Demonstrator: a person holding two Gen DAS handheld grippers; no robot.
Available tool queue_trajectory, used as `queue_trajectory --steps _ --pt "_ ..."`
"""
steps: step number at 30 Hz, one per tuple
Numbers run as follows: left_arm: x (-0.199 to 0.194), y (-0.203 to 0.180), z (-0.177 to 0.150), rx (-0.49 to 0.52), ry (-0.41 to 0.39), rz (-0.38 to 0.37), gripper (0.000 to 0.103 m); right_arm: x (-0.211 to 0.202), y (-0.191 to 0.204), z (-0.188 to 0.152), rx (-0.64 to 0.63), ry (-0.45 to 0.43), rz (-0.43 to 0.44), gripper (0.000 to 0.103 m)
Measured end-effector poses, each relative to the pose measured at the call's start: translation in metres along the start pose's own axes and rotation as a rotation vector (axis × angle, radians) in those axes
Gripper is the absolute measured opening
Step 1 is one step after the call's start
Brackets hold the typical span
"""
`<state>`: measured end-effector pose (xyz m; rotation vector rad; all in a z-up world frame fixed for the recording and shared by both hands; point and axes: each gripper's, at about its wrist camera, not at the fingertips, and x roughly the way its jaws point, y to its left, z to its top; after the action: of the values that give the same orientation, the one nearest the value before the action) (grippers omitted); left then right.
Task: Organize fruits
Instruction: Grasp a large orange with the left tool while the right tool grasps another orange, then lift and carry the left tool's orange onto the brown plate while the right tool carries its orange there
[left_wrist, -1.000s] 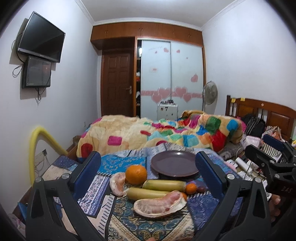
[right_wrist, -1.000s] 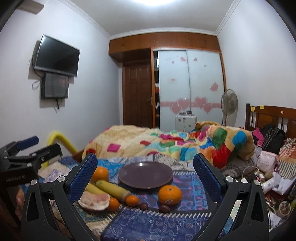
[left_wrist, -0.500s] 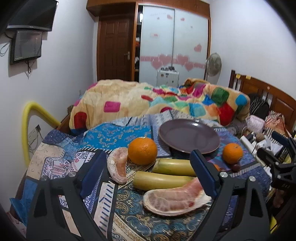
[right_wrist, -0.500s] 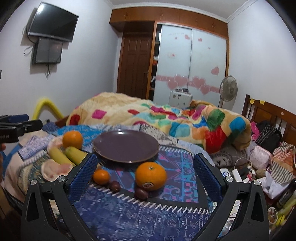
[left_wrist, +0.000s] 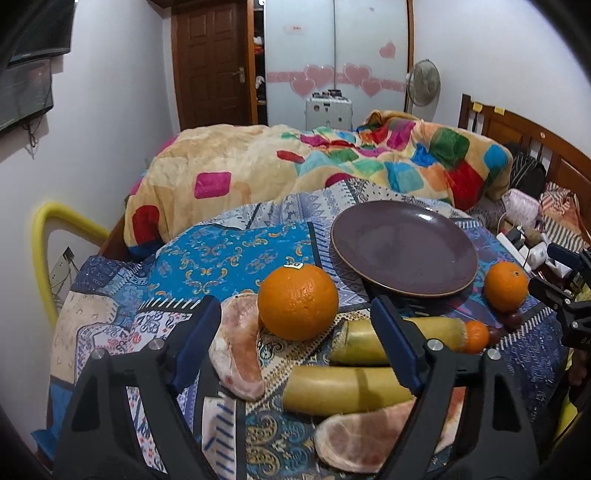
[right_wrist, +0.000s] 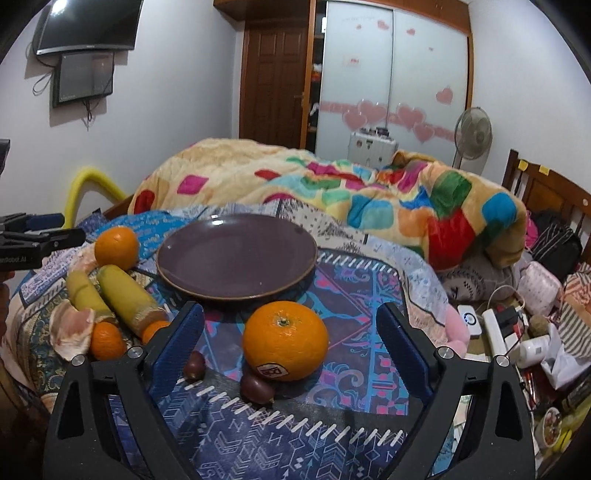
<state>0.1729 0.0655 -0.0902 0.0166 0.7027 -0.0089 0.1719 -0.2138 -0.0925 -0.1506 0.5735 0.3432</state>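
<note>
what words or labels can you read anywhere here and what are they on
"...Robot.AI", start cut off: on the left gripper's black body, right wrist view.
"D...", rest cut off: on the right gripper's body, left wrist view.
Sticker on the near orange: print too blurred to read.
Sticker on the other orange: unreadable.

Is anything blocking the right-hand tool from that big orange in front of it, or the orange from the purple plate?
Nothing visible. The right gripper frames the orange, its jaws closing but not touching. Bare cloth lies between orange and plate. Two small dark fruits sit nearer the camera, outside that path.
</note>
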Motion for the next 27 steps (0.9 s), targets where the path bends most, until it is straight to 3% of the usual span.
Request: queue_trajectory --steps 9,15,20,23,27 --pt "0.044 0.006 0.009 0.024 0.112 -0.013 0.083 0.026 -0.004 -0.002 -0.012 0.116 0.031 0.094" --pt "0.069 0.006 0.011 -0.007 0.196 -0.064 0.084 0.038 -0.004 -0.005 -0.015 0.178 0.048 0.094" --pt "0.082 0.011 0.014 -0.034 0.215 -0.068 0.080 0.049 -0.004 -0.008 -0.016 0.235 0.067 0.091" --pt "0.087 0.011 0.012 -0.034 0.231 -0.079 0.071 0.053 -0.004 -0.009 -0.011 0.265 0.076 0.077" --pt "0.086 0.010 0.012 -0.025 0.225 -0.081 0.069 0.058 -0.005 -0.012 0.007 0.298 0.104 0.063"
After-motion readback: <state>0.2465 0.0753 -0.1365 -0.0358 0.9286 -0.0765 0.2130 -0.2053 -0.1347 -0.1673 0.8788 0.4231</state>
